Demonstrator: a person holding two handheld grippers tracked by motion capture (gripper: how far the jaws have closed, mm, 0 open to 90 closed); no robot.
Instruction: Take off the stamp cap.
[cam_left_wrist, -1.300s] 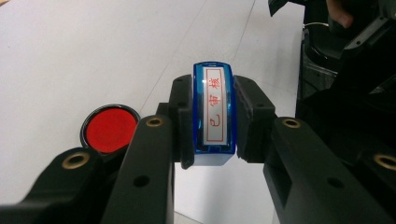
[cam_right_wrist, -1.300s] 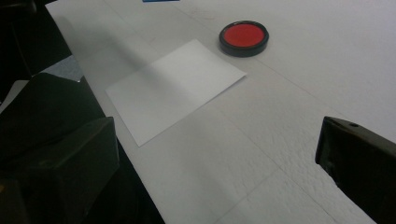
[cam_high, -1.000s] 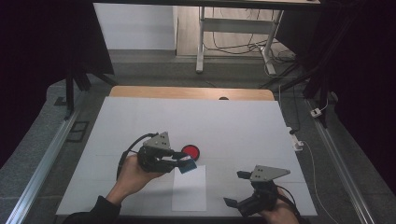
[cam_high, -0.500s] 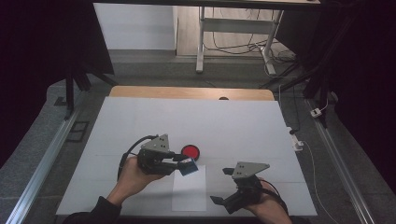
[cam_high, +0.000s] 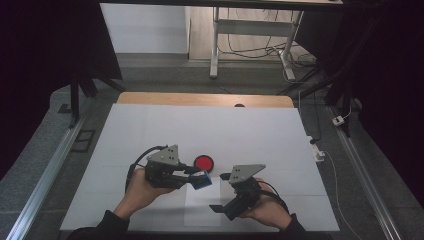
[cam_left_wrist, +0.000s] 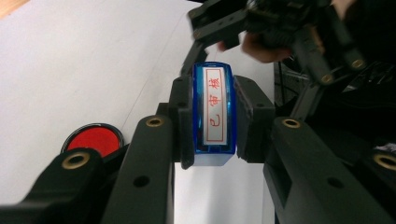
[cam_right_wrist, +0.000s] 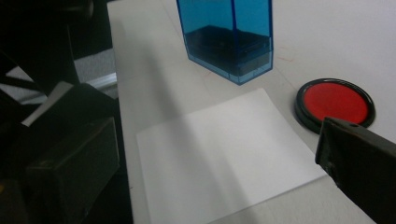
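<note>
A blue transparent stamp (cam_left_wrist: 213, 116) with red characters on its white label is clamped between the jaws of my left gripper (cam_high: 199, 179), which is shut on it. In the right gripper view the stamp (cam_right_wrist: 229, 42) stands upright just past the far edge of a white paper sheet (cam_right_wrist: 224, 154). A round red ink pad (cam_high: 204, 162) lies on the table right behind the stamp. My right gripper (cam_high: 218, 192) stands open over the sheet's right part, its jaws spread wide with nothing between them.
The white table top (cam_high: 150, 130) stretches wide to the back and both sides. A wooden strip (cam_high: 200, 99) marks its far edge. Metal rails (cam_high: 55, 160) run along the floor beside it, and a cable with a plug (cam_high: 316, 150) lies at the right edge.
My right gripper has moved left from the table's right front toward the paper sheet and the stamp. The left gripper has kept still with the stamp in it.
</note>
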